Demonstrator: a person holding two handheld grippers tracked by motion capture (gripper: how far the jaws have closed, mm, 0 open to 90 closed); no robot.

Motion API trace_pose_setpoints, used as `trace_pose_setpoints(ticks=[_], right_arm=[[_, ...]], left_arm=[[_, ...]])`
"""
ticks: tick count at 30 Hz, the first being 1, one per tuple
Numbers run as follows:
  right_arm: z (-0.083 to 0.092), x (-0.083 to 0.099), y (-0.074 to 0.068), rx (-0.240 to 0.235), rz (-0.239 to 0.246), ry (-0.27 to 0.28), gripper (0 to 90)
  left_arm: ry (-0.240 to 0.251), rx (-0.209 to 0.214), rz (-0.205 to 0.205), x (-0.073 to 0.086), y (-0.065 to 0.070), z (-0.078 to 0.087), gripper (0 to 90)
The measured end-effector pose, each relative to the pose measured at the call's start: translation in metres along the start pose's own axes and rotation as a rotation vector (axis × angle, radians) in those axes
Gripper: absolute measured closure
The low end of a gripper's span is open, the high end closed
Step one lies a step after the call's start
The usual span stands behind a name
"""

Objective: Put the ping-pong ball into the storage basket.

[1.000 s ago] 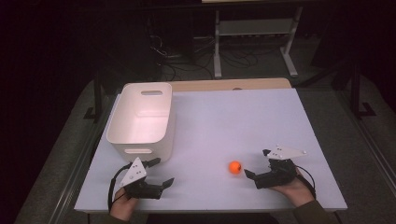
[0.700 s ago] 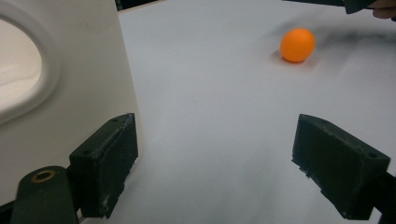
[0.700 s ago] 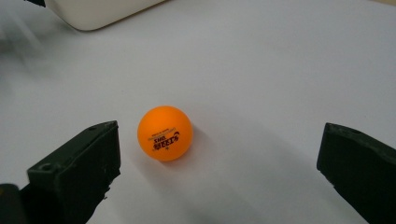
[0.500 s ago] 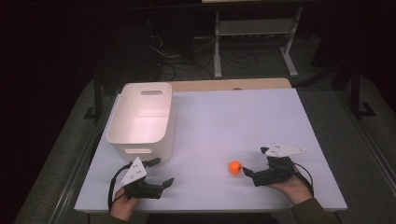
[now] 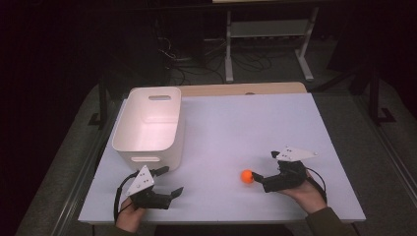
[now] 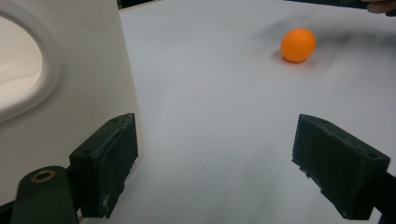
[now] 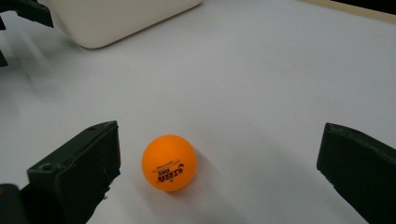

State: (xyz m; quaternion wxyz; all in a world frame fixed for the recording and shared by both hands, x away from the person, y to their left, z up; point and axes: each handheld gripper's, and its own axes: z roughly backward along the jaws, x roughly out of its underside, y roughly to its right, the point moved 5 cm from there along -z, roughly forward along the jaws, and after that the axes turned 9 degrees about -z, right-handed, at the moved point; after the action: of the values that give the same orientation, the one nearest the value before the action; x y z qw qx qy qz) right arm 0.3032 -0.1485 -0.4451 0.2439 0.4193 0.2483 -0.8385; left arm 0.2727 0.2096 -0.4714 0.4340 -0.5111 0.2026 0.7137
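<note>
A small orange ball (image 5: 247, 176) with dark print lies on the white table (image 5: 255, 128), toward the front right. My right gripper (image 5: 265, 165) is open just to the right of it, low over the table. In the right gripper view the ball (image 7: 169, 163) lies between the jaws, nearer the left one and touching neither. My left gripper (image 5: 172, 180) is open at the front left, just in front of the white bin (image 5: 147, 123). In the left gripper view the gripper (image 6: 224, 172) holds nothing, the ball (image 6: 298, 45) lies far ahead, and the bin's wall (image 6: 70, 93) stands beside the left jaw.
The bin (image 7: 121, 16) is open-topped with handle slots, and its inside looks bare. A strip of wooden board (image 5: 241, 89) runs along the table's far edge. Beyond it, in the dark, stand a metal rack (image 5: 268, 34) and floor cables. Bare tabletop spreads across the middle and right.
My right gripper has edged left toward the ball, so that its near jaw now reaches beside it. The ball, the bin and the left gripper have not moved.
</note>
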Motion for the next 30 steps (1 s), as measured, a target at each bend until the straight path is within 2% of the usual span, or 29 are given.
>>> trace_pose_setpoints(ticks=[30], right_arm=[[-0.012, -0.021, -0.005, -0.024, 0.013, 0.017, 0.0]], left_arm=[[-0.007, -0.001, -0.004, 0.0, 0.0, 0.0, 14.1]])
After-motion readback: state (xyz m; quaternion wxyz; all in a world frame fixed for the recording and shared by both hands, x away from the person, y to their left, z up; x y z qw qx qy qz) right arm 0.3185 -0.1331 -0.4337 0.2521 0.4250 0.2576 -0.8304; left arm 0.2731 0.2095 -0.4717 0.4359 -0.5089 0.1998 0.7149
